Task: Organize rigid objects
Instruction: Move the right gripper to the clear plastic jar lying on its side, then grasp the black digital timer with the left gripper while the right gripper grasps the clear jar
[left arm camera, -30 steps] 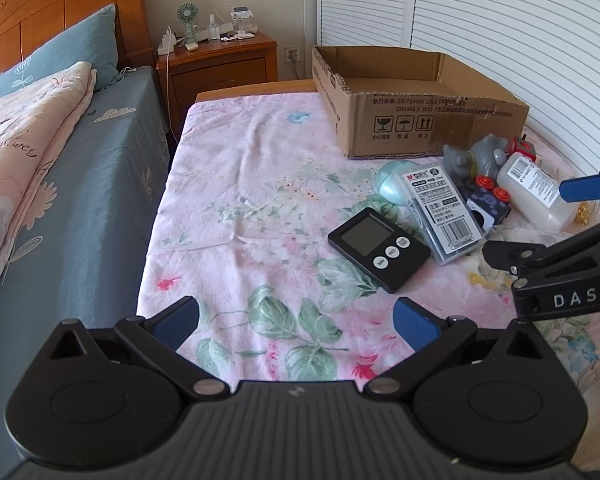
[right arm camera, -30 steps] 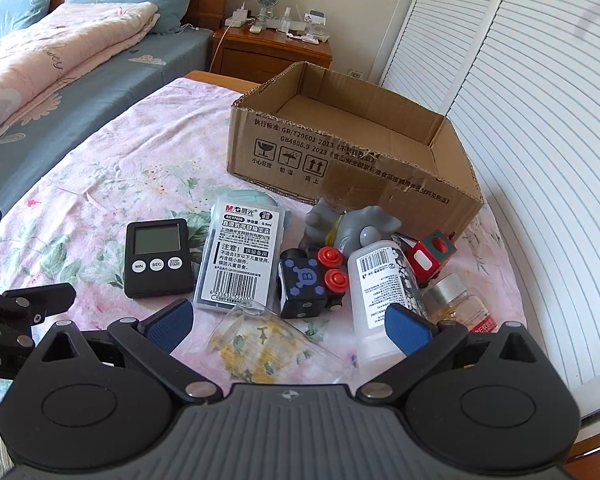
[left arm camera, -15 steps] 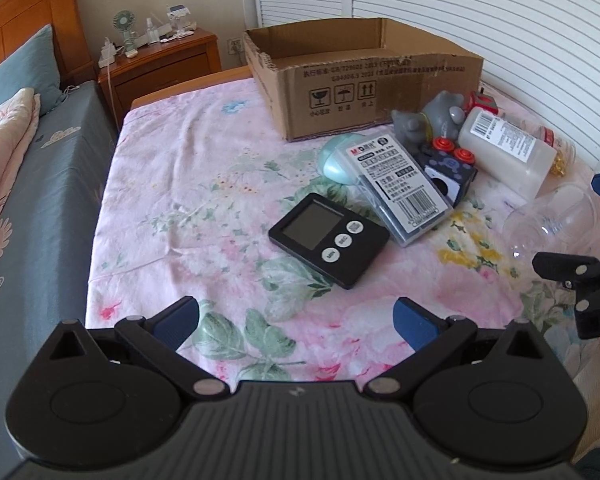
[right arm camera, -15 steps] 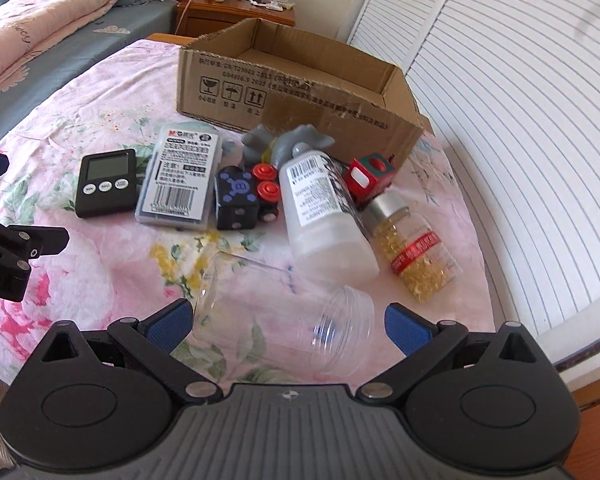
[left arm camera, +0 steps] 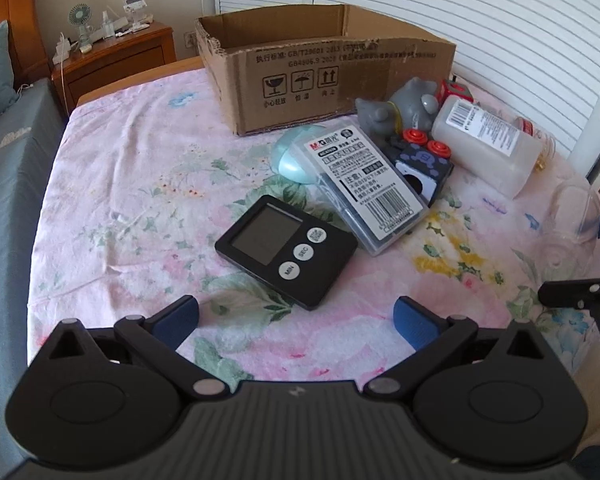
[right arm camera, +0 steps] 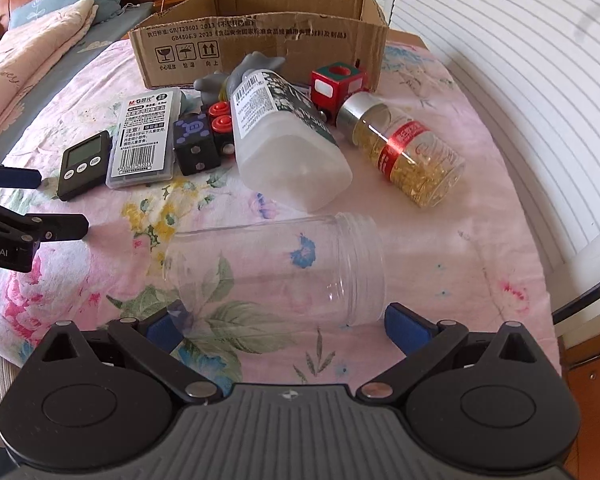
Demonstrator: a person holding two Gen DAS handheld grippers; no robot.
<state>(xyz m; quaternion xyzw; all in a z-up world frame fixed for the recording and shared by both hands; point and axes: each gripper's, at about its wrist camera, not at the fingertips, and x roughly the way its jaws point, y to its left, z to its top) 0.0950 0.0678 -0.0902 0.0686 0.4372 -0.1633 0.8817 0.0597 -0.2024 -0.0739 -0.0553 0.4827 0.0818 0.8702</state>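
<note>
timer before box, jar right.

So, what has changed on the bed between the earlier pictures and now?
Both grippers moved forward toward the pile. The right gripper closed in on the clear jar, which now lies between its open fingers, not yet clamped. The left gripper, open and holding nothing, came nearer the black timer. The cardboard box and the other items stayed put.

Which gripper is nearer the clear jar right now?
Right. The right gripper straddles the clear jar, open, one finger at each end. The left gripper hangs open off to the jar's left, by the timer.
</note>
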